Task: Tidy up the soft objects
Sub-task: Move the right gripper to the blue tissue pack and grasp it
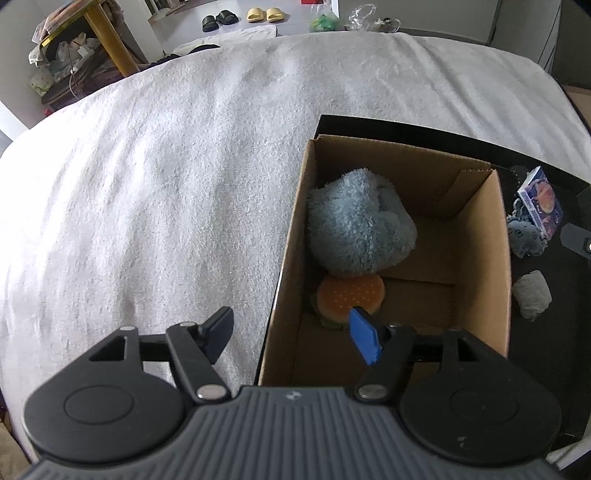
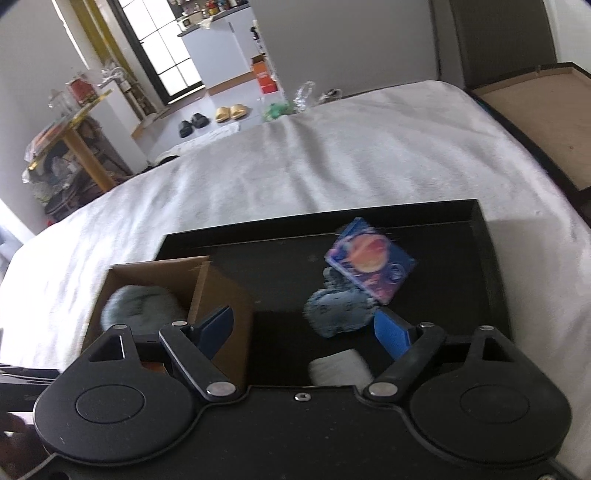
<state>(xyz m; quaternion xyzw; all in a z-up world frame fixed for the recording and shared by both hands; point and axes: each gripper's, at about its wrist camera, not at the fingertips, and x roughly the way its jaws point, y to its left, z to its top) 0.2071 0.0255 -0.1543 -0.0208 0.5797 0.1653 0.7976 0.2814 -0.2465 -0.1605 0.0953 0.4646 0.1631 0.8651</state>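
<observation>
A brown cardboard box [image 1: 476, 229] stands on a black tray [image 1: 535, 354]. Inside lie a fluffy pale-blue plush [image 1: 360, 221] and an orange burger plush [image 1: 351, 295]. My left gripper [image 1: 293, 334] hangs open over the box's near left wall, nothing between its fingers. On the tray right of the box lie a blue-grey soft toy [image 2: 338, 308] with a colourful card tag [image 2: 371, 260] and a white cloth roll [image 2: 341, 367]. My right gripper [image 2: 304, 326] is open above the tray, near these two, holding nothing. The box [image 2: 218, 295] sits to its left.
The tray [image 2: 480, 229] rests on a bed with a white fleece cover [image 1: 166, 184]. Beyond the bed's far edge are slippers [image 1: 264, 14], a wooden shelf unit [image 2: 81, 147] and plastic bags [image 2: 295, 99]. A brown board [image 2: 546, 118] stands at the right.
</observation>
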